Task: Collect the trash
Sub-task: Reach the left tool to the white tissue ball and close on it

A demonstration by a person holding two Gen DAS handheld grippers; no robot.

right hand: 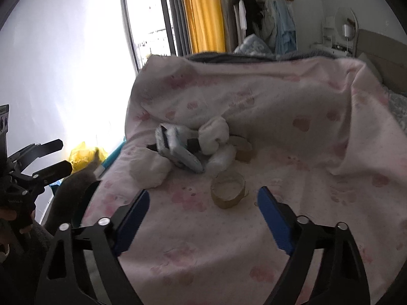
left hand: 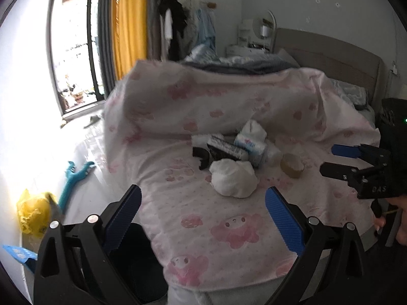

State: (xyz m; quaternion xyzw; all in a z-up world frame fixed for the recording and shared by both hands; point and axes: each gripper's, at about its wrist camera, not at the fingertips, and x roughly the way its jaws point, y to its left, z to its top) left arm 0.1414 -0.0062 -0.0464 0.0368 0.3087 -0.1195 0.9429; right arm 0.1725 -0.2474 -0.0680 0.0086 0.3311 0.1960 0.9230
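Setting: bedroom, bed (left hand: 254,228) spread with pink-patterned quilt (right hand: 279,127), window and yellow curtain (left hand: 129,25) behind, clothes hung on rack (left hand: 178,20) at far wall.

Trash, main cluster: heaped mid-quilt, ahead of both tools. Comprised crumpled white tissue wad (left hand: 232,179) at near edge, blue-and-white tissue packet (left hand: 250,143), dark flat wrapper (left hand: 225,150), further white wads behind. Touching or overlapping one another.

Trash, tape roll (right hand: 229,188): brownish ring, lying flat on quilt just beside cluster, on its right in left wrist view. In right wrist view found nearest the right tool, just beyond and between the fingertips, not touched.

Left tool (left hand: 203,218): released, fingers spread wide, nothing between them. Tissue wad lay just ahead, slightly right of centre line, apart from both pads.

Right tool (right hand: 203,216): released, fingers apart, nothing gripped. Seen also at right edge of left wrist view (left hand: 330,160), held in a hand (left hand: 396,223).

Floor, left of bed: yellow plastic bag (left hand: 33,213), teal toy (left hand: 73,178), dark bin (left hand: 137,261) at bed corner.
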